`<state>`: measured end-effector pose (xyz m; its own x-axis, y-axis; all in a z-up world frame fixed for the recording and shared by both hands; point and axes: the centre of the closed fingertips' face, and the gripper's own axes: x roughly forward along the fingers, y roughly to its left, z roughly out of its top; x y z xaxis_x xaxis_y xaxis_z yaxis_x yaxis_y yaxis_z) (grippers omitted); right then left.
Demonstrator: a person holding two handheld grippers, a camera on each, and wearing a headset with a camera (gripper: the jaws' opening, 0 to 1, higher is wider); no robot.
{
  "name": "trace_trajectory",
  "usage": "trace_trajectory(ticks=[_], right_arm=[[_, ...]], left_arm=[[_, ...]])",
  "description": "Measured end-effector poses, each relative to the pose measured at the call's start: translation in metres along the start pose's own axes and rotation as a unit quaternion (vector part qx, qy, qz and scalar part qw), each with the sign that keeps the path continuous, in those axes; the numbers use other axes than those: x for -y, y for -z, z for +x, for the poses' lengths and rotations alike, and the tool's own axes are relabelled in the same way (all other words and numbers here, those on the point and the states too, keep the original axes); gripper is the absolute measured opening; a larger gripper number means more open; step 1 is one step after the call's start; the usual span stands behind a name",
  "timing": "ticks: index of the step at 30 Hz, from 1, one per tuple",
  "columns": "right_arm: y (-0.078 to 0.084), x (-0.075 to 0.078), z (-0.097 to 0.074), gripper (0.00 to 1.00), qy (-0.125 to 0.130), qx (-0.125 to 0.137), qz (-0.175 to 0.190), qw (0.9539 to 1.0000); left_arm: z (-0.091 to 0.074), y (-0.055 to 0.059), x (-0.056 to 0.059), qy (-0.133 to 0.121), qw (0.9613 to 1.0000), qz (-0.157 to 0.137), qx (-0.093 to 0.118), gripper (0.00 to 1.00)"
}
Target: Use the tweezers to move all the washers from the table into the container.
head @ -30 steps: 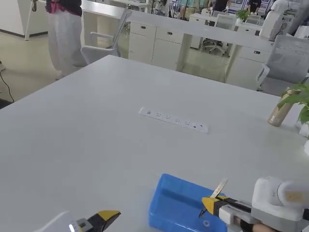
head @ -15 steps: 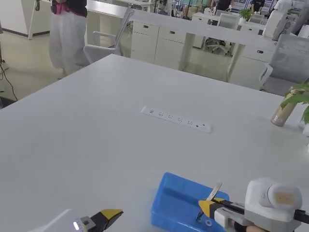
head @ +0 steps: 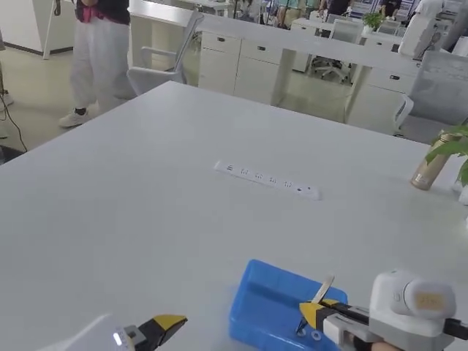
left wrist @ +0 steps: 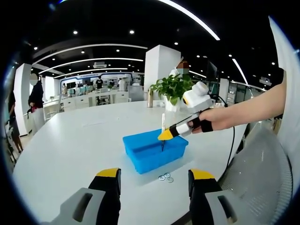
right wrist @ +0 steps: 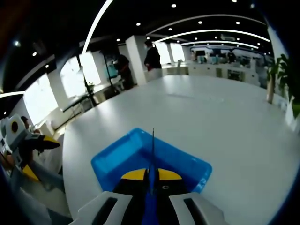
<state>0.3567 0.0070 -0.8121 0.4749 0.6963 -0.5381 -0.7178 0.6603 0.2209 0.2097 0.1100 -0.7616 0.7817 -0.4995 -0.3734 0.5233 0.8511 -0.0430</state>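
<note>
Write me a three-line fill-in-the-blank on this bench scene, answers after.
The right gripper holds the tweezers over the ____ container.
The washers lie on the ____, beside the container.
The left gripper has its jaws ____.
Missing: blue; table; open.
</note>
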Motion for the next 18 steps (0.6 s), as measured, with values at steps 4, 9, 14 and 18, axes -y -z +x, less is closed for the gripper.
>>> trace_trajectory(ticks=[4,9,14,18], right_arm=[[-0.004,0.001,-0.003,0.03,0.001,0.009,0.005,0.9999],[-0.012,-0.006,-0.009,0.03,-0.006,0.024,0.020,0.9995],[-0.022,-0.013,-0.017,0.03,-0.018,0.042,0.021,0.9987],[-0.027,-0.019,-0.023,0.03,-0.023,0.053,0.023,0.9980]], left_arm=[[0.000,0.000,0.000,0.000,1.0000,0.000,0.000,0.57],[0.000,0.000,0.001,0.002,1.0000,0.000,0.000,0.57],[0.000,0.000,0.001,0.002,1.0000,0.000,-0.001,0.57],[0.000,0.000,0.001,0.002,1.0000,0.000,-0.001,0.57]])
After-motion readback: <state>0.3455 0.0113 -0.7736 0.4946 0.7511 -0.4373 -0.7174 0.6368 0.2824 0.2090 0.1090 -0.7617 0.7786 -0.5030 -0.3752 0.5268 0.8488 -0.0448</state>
